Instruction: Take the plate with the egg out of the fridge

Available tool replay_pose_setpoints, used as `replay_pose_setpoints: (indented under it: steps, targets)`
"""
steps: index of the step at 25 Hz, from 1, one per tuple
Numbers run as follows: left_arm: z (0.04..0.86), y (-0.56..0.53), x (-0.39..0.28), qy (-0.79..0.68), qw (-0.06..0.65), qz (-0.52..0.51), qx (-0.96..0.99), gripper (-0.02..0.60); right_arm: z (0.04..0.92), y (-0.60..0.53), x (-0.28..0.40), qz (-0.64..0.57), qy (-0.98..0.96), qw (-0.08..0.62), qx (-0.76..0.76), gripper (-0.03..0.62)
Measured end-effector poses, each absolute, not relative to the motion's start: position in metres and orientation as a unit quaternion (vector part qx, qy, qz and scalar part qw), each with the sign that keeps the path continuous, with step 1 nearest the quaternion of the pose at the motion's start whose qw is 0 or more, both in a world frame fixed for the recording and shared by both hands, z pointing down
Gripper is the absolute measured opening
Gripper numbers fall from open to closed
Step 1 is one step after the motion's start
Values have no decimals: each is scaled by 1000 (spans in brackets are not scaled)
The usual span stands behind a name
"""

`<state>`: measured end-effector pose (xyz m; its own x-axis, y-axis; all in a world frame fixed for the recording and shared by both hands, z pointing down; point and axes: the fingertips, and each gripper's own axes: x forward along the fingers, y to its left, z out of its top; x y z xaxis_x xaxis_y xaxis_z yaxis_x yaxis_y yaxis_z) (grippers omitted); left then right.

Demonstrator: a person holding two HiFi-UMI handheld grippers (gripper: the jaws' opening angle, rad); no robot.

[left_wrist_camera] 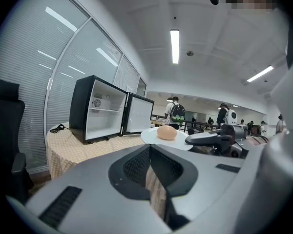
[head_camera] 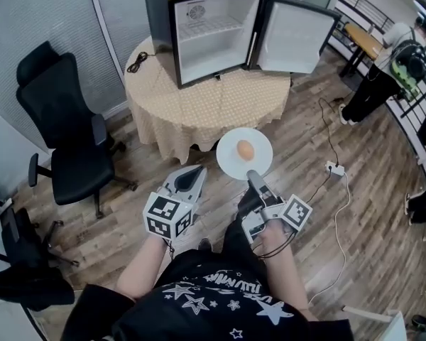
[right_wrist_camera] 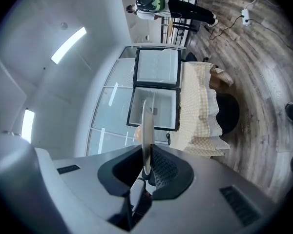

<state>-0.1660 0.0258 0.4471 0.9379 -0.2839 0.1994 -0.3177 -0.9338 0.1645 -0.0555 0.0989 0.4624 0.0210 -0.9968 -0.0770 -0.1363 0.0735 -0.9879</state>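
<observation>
Jaws of my right gripper [head_camera: 252,177] pinch the near rim of the plate [head_camera: 229,160], egg [head_camera: 246,149] on it, over the floor before the table [head_camera: 199,101]. My left gripper [head_camera: 194,174] has its jaws together, empty; the fridge [head_camera: 163,27] stands open behind.
</observation>
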Motion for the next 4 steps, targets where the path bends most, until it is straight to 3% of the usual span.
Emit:
replay_pose_setpoints:
  steps: [4]
  targets:
    - [447, 28, -174, -155, 99, 87, 979, 8, 463, 101, -63, -440, 547, 486, -520, 52]
